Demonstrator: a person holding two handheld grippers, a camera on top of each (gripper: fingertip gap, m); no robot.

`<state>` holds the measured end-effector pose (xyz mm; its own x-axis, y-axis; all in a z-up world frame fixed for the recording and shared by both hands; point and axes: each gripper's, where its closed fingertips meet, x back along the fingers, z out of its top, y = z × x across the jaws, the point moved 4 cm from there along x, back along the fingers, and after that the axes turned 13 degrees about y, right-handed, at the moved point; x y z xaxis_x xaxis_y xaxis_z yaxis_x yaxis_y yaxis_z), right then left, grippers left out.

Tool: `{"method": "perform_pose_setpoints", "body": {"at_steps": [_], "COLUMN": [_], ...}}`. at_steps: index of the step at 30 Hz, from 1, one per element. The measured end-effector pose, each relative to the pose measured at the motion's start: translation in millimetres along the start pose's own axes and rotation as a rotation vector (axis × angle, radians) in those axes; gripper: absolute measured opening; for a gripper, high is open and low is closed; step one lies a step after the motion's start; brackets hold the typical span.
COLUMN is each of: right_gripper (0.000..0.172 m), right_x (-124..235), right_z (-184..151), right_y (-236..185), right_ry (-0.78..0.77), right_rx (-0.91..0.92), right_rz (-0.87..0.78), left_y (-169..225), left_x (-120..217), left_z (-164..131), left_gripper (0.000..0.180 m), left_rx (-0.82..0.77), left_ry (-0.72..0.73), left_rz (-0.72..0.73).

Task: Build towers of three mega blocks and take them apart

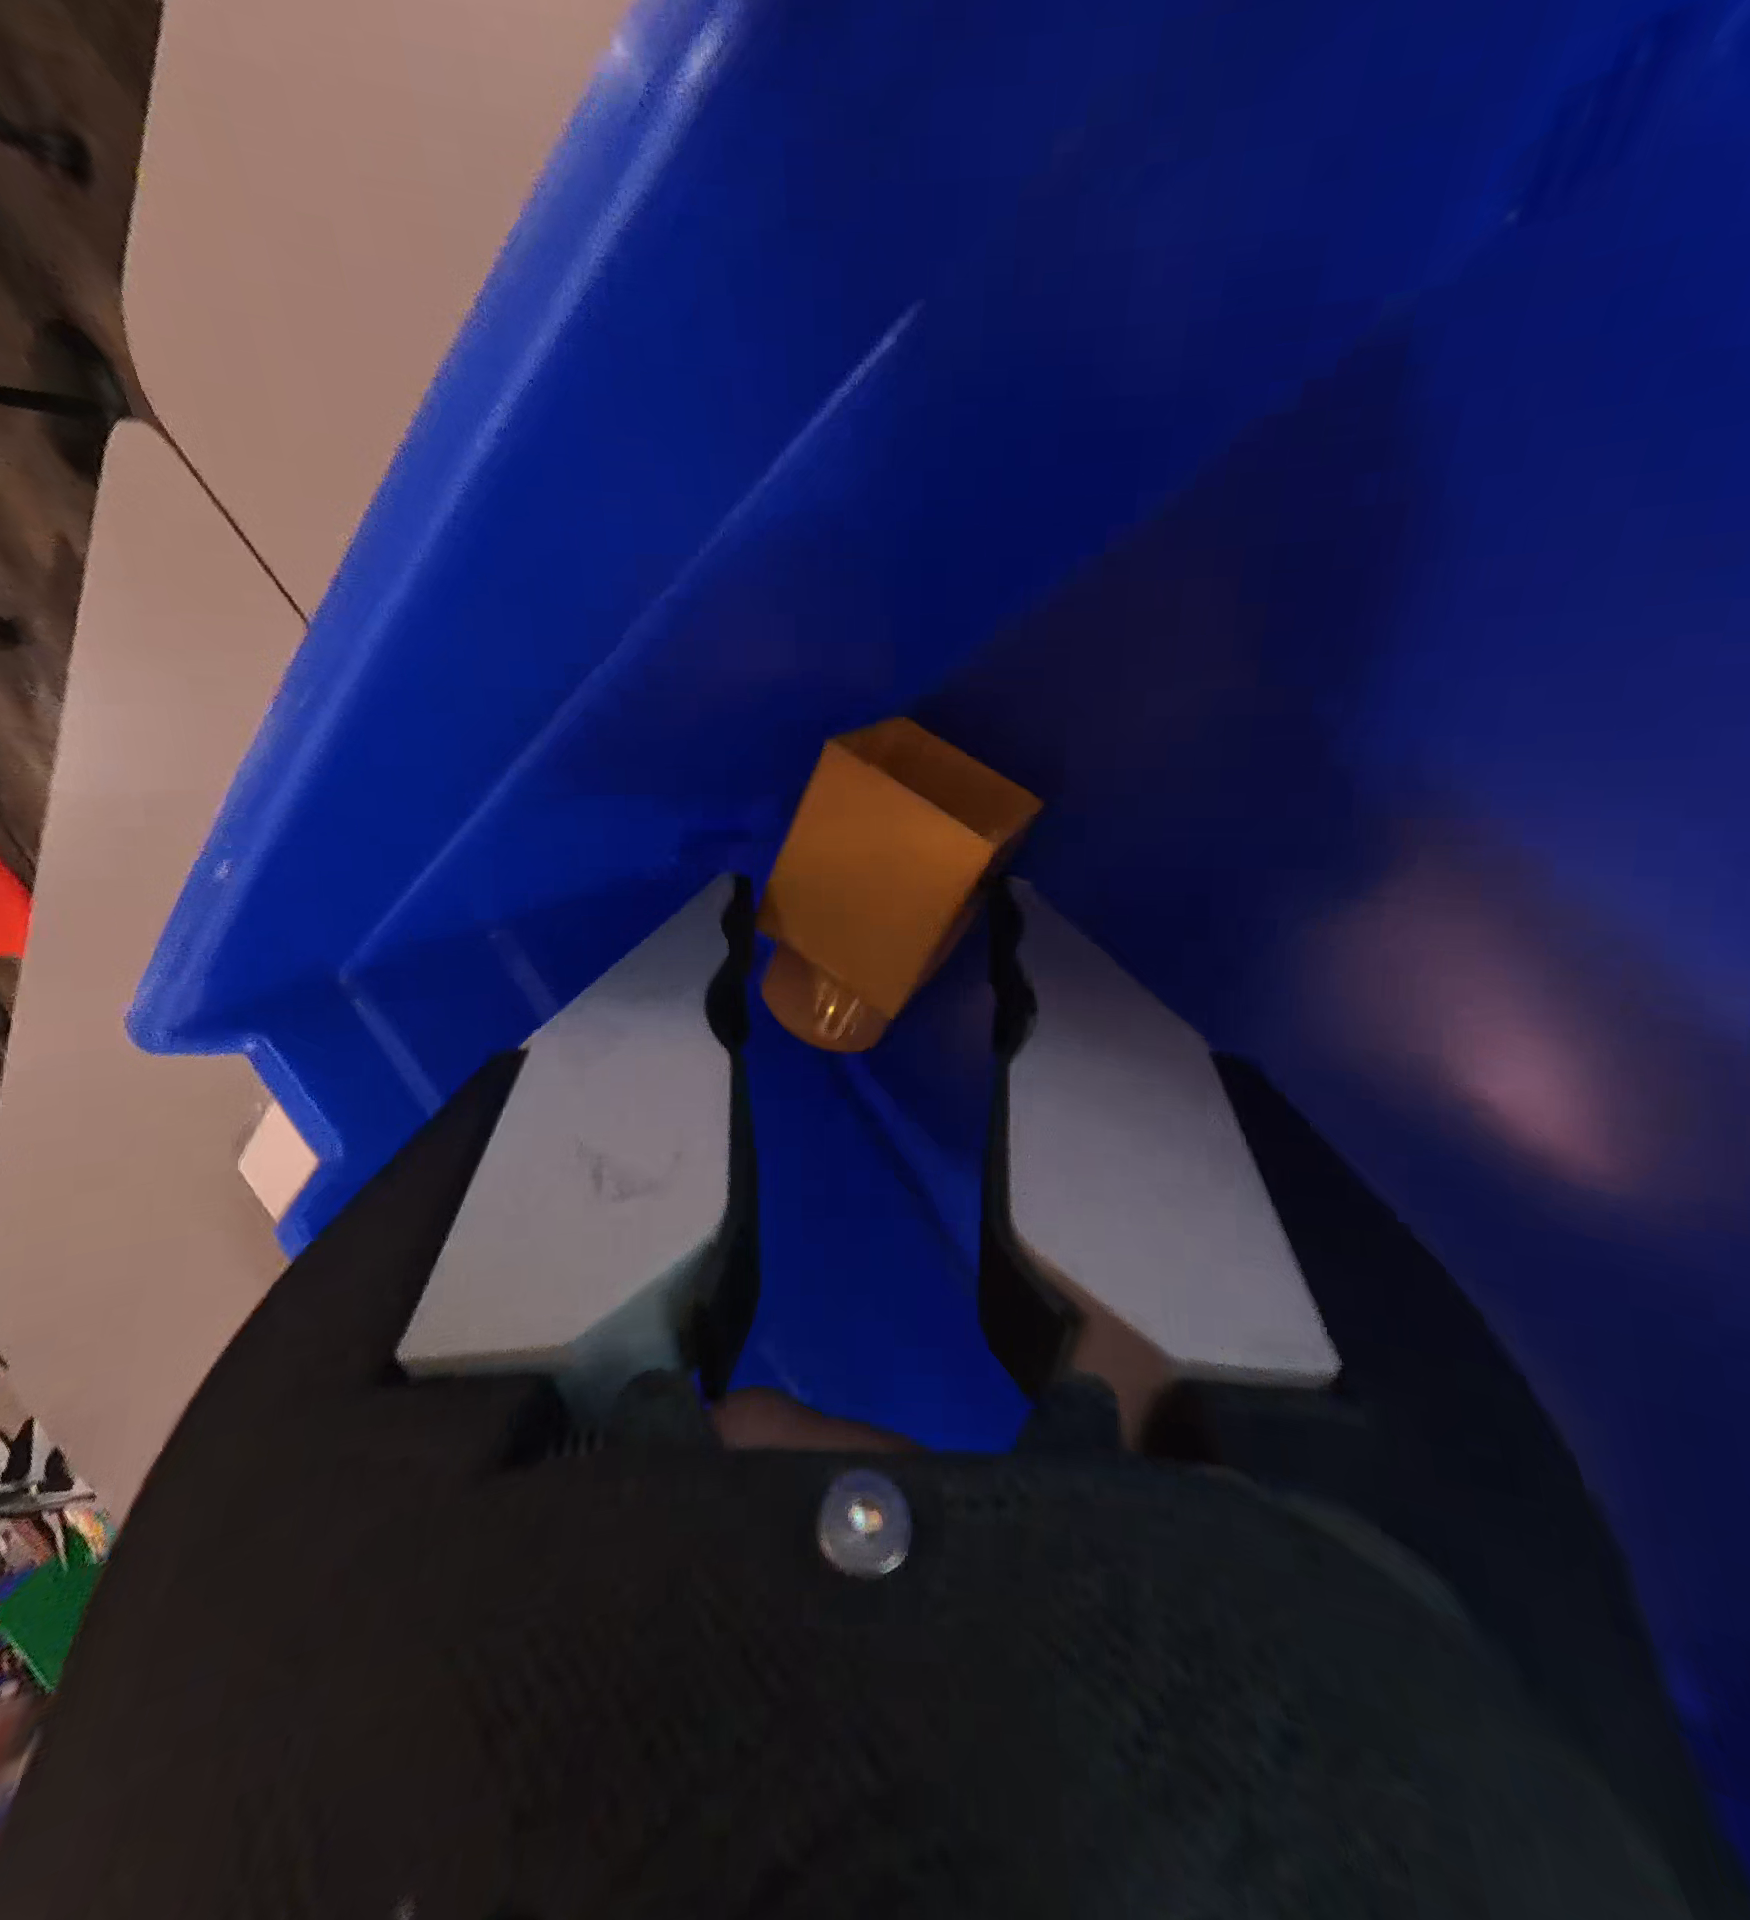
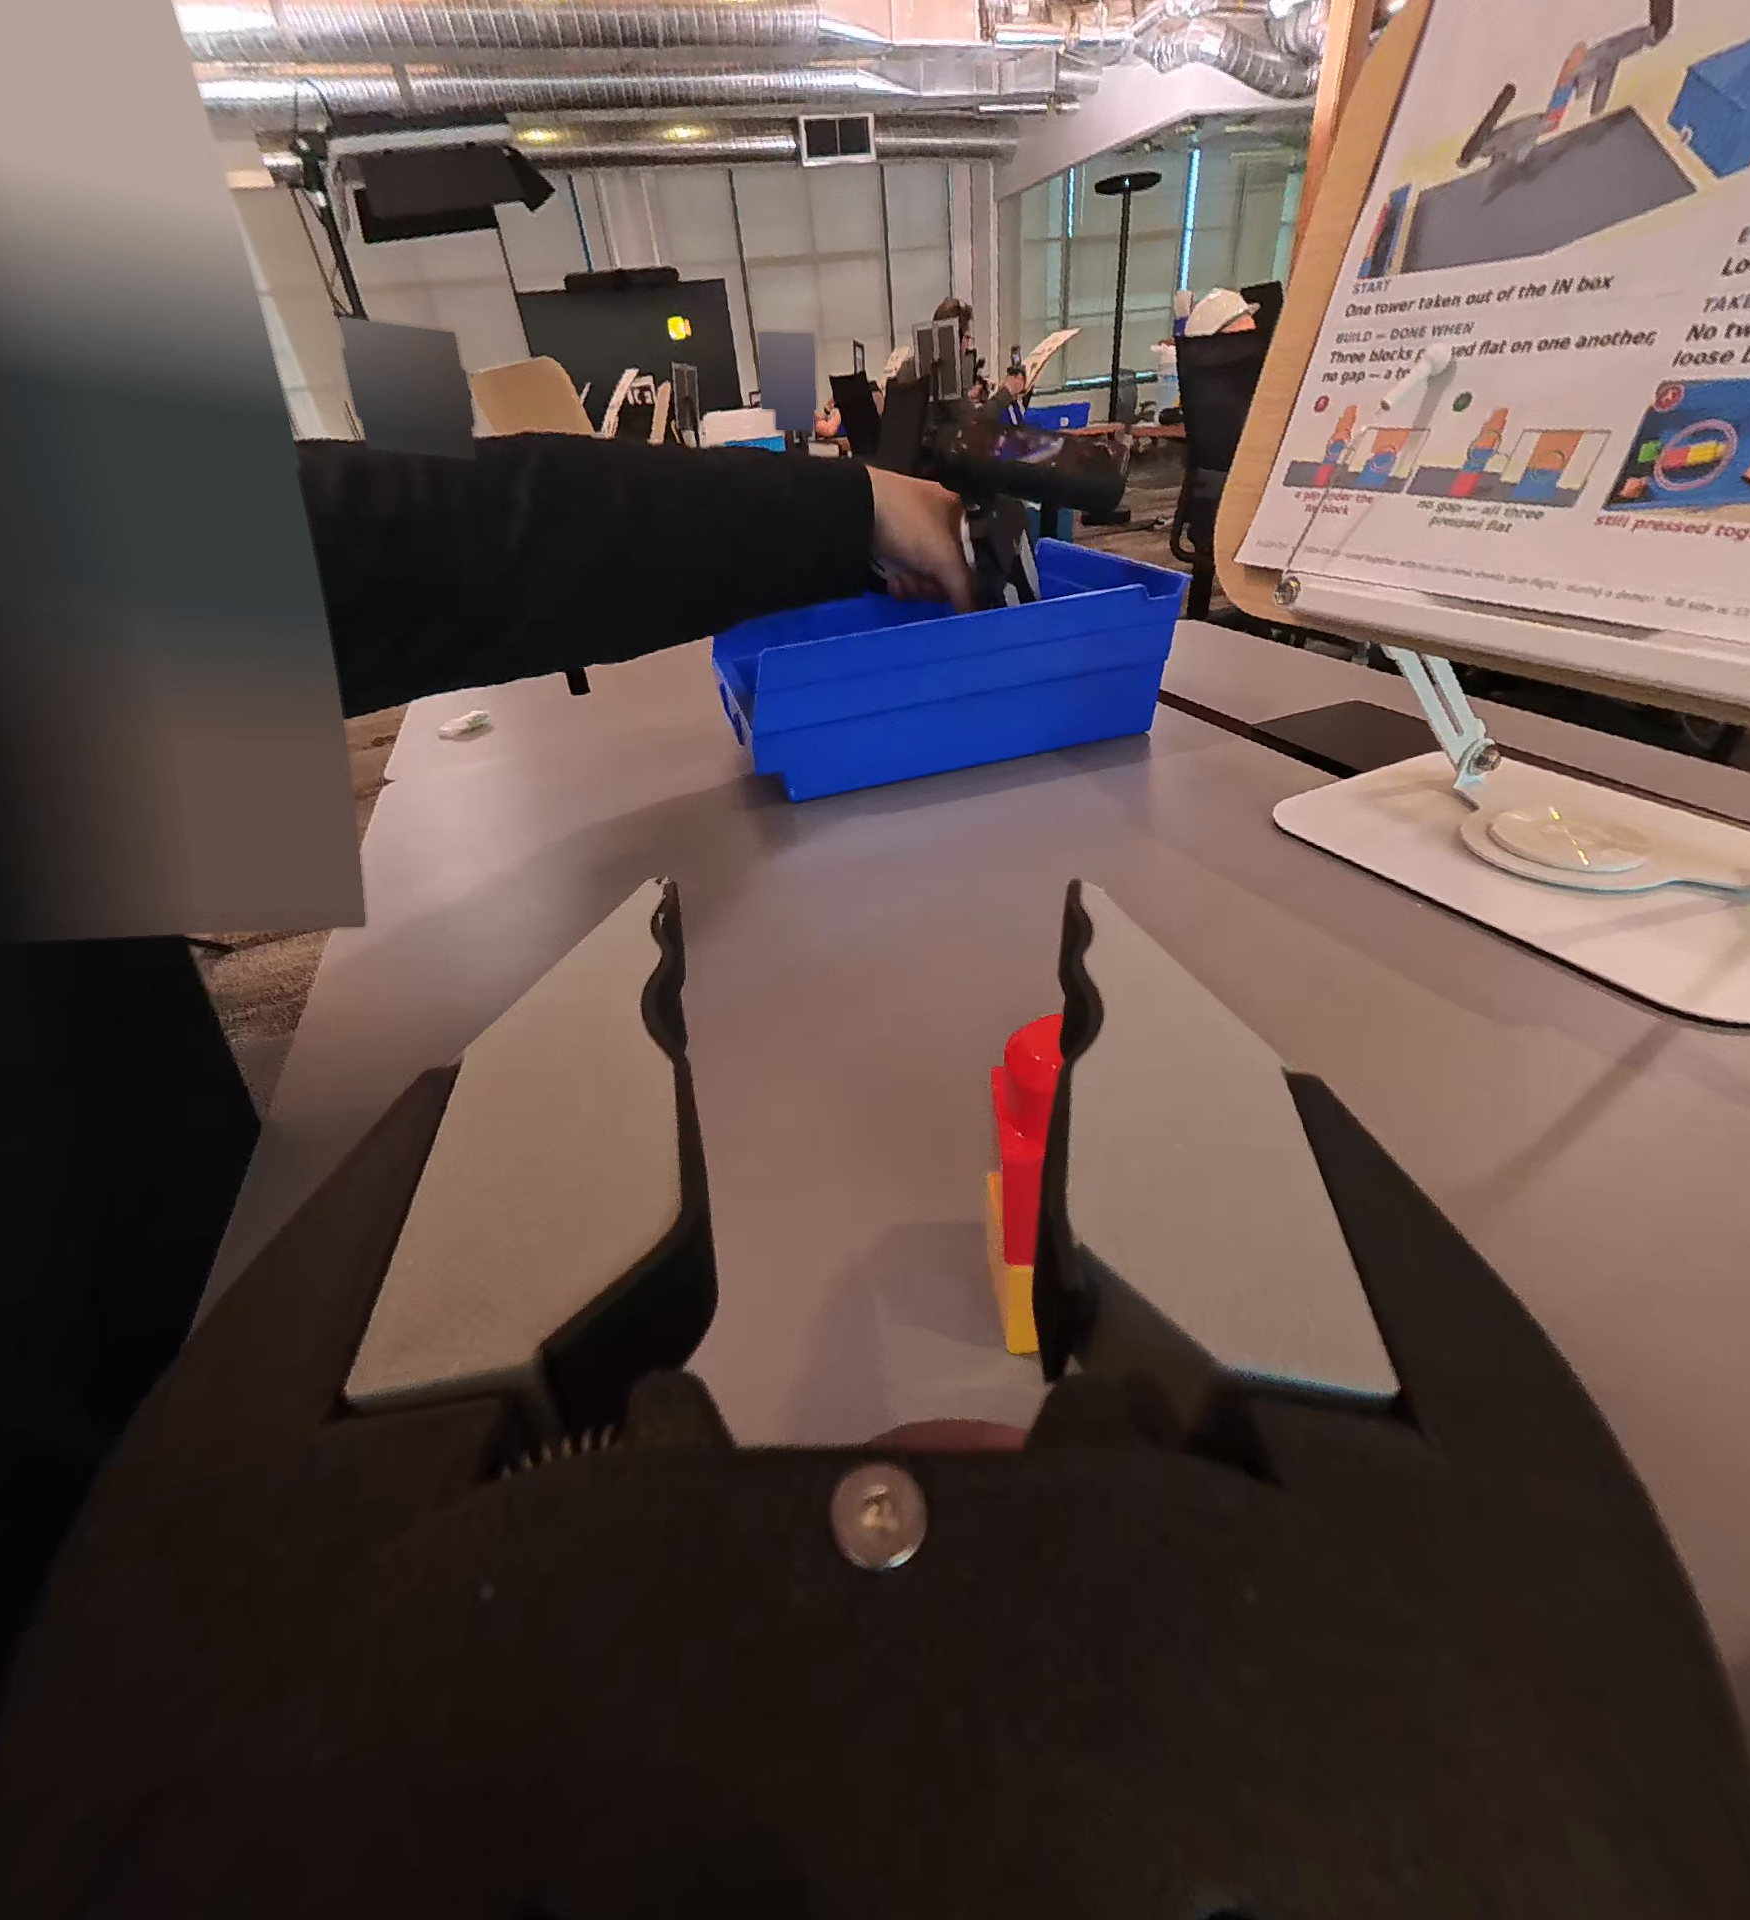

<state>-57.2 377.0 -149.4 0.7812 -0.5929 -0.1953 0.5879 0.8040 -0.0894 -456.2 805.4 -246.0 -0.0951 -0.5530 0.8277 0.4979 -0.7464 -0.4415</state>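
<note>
Orange block [image 1: 881, 883]: single stud, tilted, centre frame inside blue bin [image 1: 1266, 416], left gripper [image 1: 866, 904] fingers clamping it. Red-on-yellow stack [image 2: 1022, 1184]: upright on bench [image 2: 850, 935], lower centre, between spread fingers of right gripper [image 2: 866, 935], ungripped.

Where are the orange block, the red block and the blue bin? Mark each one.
Orange block [image 1: 876, 883], left wrist view, its broad side.
Red block [image 2: 1025, 1132], right wrist view, its body.
Blue bin [image 2: 954, 691], right wrist view, its front wall.

Dim and smeared on the left wrist, bright and crisp on the right.
Motion blur softens the blue bin [image 1: 1266, 520], its inside deep in shadow but for a pale purplish glare patch; the right wrist view is evenly lit by ceiling lamps [image 2: 684, 133], with soft shadows on the grey table [image 2: 850, 935] and wide-angle bending at the edges.
</note>
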Motion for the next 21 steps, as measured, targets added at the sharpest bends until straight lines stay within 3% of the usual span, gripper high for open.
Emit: {"method": "perform_pose_setpoints", "body": {"at_steps": [9,21], "right_gripper": [0.068,0.068], "right_x": [-4.6,-10.6], "right_z": [-4.1,-23.3], "right_y": [-11.1,-11.4], "right_ry": [-0.020,-0.083], "right_rx": [0.022,0.019], "right_rz": [0.037,0.048], "left_y": [53.6,102.9], "left_x": [73.2,170.3], "left_z": [8.8,-25.5], "left_gripper": [0.037,0.038], "left_rx": [0.083,0.075], "left_ry": [0.199,0.370], "left_rz": [-0.024,0.068]}}
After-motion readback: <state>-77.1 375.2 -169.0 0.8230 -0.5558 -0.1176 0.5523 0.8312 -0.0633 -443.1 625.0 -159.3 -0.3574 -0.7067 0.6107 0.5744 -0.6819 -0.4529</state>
